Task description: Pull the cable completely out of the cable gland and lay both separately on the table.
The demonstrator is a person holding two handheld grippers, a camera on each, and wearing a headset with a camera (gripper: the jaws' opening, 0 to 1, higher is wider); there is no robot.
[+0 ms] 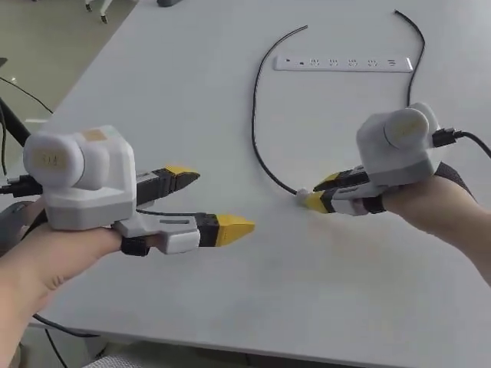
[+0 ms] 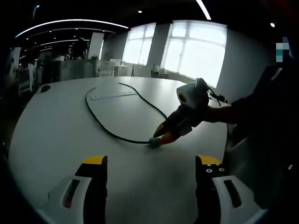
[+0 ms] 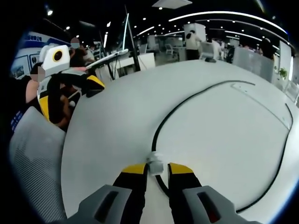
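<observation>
A small white cable gland [image 1: 301, 195] lies on the grey table [image 1: 192, 92], threaded on a black cable [image 1: 255, 115] that loops away toward the far side. My right gripper [image 1: 318, 192] is low on the table, its yellow-tipped jaws closed narrowly on the cable gland [image 3: 155, 162]. In the left gripper view the cable gland [image 2: 153, 142] sits at the right gripper's [image 2: 164, 135] tips. My left gripper [image 1: 219, 201] hovers open at the near left, well apart from the gland, with nothing between its fingers [image 2: 96, 161].
A white power strip [image 1: 345, 64] lies at the far side with its own black lead [image 1: 418, 38]. The table's left edge and floor are at the far left. Desks and people stand in the background of the right gripper view.
</observation>
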